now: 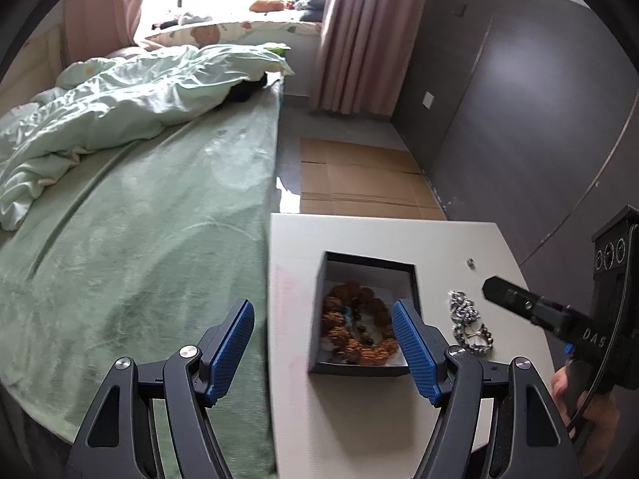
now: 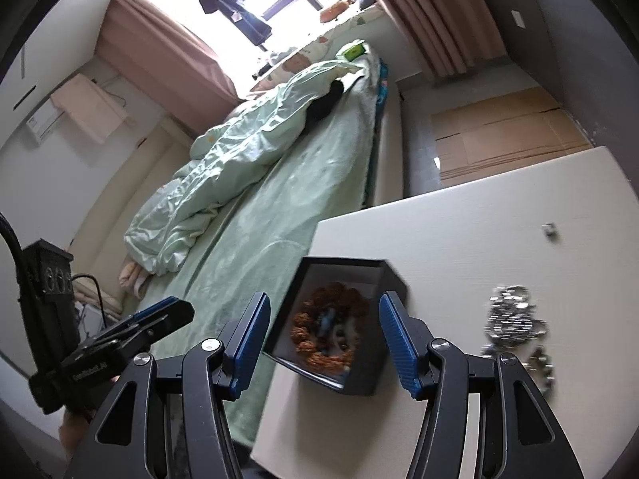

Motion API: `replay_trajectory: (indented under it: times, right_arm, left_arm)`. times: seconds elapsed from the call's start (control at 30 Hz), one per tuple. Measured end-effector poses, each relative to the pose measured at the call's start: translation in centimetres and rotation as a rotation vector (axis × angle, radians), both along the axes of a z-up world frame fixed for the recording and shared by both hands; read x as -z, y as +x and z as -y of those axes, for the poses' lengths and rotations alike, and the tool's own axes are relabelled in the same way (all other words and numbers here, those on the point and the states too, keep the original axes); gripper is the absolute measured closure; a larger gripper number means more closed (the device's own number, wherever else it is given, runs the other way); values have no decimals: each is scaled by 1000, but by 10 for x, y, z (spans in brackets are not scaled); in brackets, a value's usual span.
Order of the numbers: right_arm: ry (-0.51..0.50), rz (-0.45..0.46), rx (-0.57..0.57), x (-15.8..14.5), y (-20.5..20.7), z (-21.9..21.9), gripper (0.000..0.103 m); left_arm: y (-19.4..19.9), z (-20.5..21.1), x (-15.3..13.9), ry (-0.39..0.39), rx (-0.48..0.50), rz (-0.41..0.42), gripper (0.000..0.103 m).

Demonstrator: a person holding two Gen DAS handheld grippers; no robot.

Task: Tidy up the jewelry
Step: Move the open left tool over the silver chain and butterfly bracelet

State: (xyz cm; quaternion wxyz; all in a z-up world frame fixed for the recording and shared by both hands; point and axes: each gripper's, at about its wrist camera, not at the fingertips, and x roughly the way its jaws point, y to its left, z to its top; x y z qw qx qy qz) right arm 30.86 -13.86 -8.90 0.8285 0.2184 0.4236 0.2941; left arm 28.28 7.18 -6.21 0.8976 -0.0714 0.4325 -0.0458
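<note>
- Silver chain jewelry [image 2: 515, 319]: loose heap on white table [image 2: 479, 215], just right of black box [image 2: 379, 279]. Prob. light, limp, slippery; will drape. Best pinch a bunched part, not a single link.
- Bead bracelet [image 2: 327, 331]: brown/orange w/ dark beads, lying in the box. Knobbly, flexible, easy grip.
- Small metal bit [image 2: 550, 229], far side of table, maybe a ring; can't tell.
- Count: 1 box, 1 chain heap, 1 small bit; bead strands 1 or more, unclear.
- Left gripper [image 1: 323, 343]: jaws wide, empty, over box.
- Right gripper [image 2: 321, 335]: jaws apart, nothing held.

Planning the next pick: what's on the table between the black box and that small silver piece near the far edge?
Nothing: bare white table separates the black box from the small silver piece, per the left wrist view.
</note>
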Motion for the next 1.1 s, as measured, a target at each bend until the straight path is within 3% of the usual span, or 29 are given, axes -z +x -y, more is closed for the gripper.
replay_trajectory:
  times: [0.47, 0.53, 0.6, 0.8, 1.1]
  right_arm:
    - [-34, -78, 100, 12, -7, 88, 44]
    - [-40, -89, 119, 14, -7, 98, 33]
    - [-51, -92, 137, 15, -9, 108, 29]
    - [-56, -111, 160, 20, -12, 128, 29]
    - [-29, -141, 220, 29, -15, 159, 29]
  left_arm:
    - [12, 81, 13, -8, 131, -12, 30]
    - [13, 94, 15, -6, 157, -13, 30]
    - [13, 106, 18, -2, 183, -15, 30]
    - [15, 137, 30, 7, 239, -34, 31]
    - [31, 168, 51, 17, 280, -88, 40]
